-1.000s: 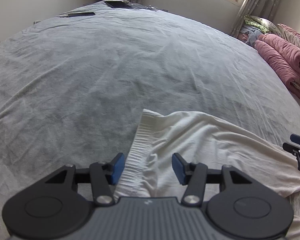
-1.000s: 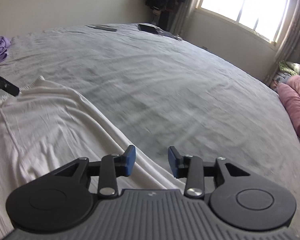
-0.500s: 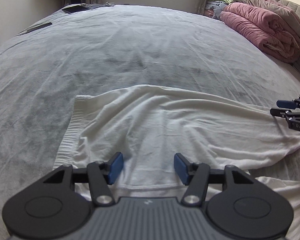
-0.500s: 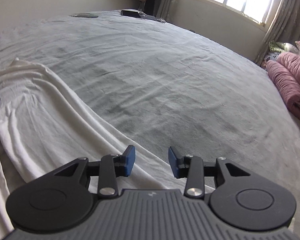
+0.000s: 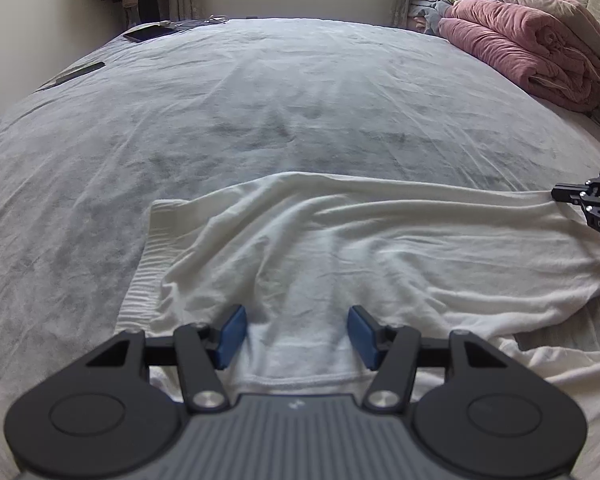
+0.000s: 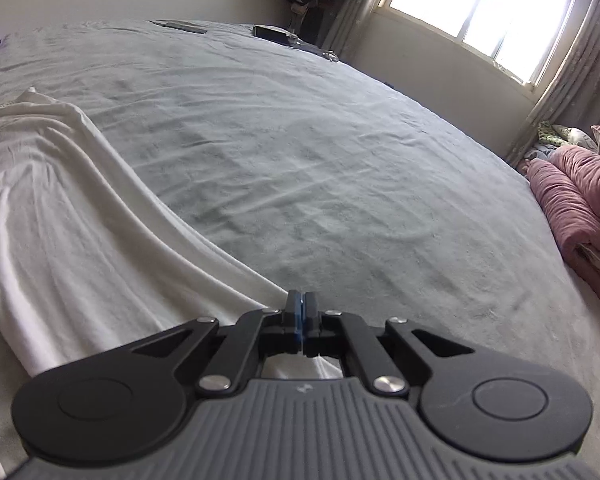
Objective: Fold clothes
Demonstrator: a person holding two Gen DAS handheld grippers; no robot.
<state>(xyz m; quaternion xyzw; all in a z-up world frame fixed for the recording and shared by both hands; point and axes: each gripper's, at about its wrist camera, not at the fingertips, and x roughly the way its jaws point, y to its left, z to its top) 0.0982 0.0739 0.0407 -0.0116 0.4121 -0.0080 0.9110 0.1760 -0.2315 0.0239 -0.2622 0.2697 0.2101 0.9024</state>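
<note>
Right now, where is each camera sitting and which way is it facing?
Left wrist: on the left gripper, jaws open, low over the white garment, facing the window wall; the right gripper shows at the right edge.
Right wrist: on the right gripper, pinched shut at the garment's edge, facing the window.
Shared: garment, grey bedspread, pink quilt.

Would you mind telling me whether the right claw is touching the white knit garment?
Touching. In the right wrist view the right claw is shut on the edge of the white knit garment; the left wrist view shows cloth drawn taut to it.
</note>
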